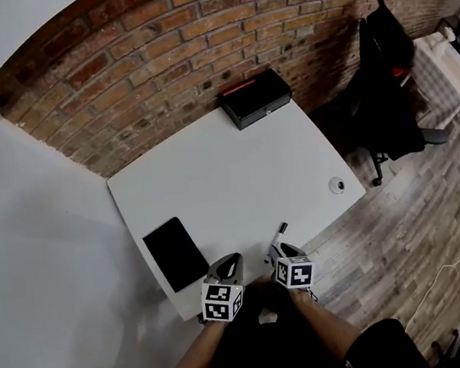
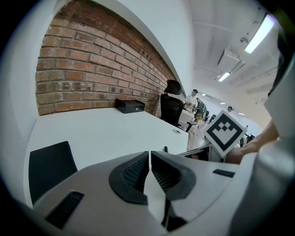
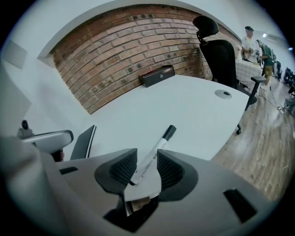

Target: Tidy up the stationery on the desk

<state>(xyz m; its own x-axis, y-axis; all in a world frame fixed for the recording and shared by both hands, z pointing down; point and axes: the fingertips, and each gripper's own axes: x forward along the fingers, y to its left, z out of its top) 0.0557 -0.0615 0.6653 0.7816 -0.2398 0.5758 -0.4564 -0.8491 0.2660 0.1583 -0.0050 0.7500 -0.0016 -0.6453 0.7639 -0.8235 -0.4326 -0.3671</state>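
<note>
While marker (image 3: 160,142) lies between right gripper (image 3: 146,159) jaws, they gape, seemingly not gripping | left gripper (image 2: 150,157) jaws closed, empty

The desk (image 1: 236,169) stands with its far edge against the wall (image 1: 151,53); a box (image 1: 256,98) sits on the desk at that far edge, right of the middle; a notebook (image 1: 175,253) lies flat at the desk's near left corner; a marker (image 1: 278,233) lies at the desk's near edge, right of the notebook, its near end between the jaws of the right gripper (image 1: 273,258); the left gripper (image 1: 231,262) hangs over the same edge, between notebook and marker; a grommet (image 1: 337,186) sits by the desk's right corner; a chair (image 1: 387,87) stands off the desk's right side
</note>
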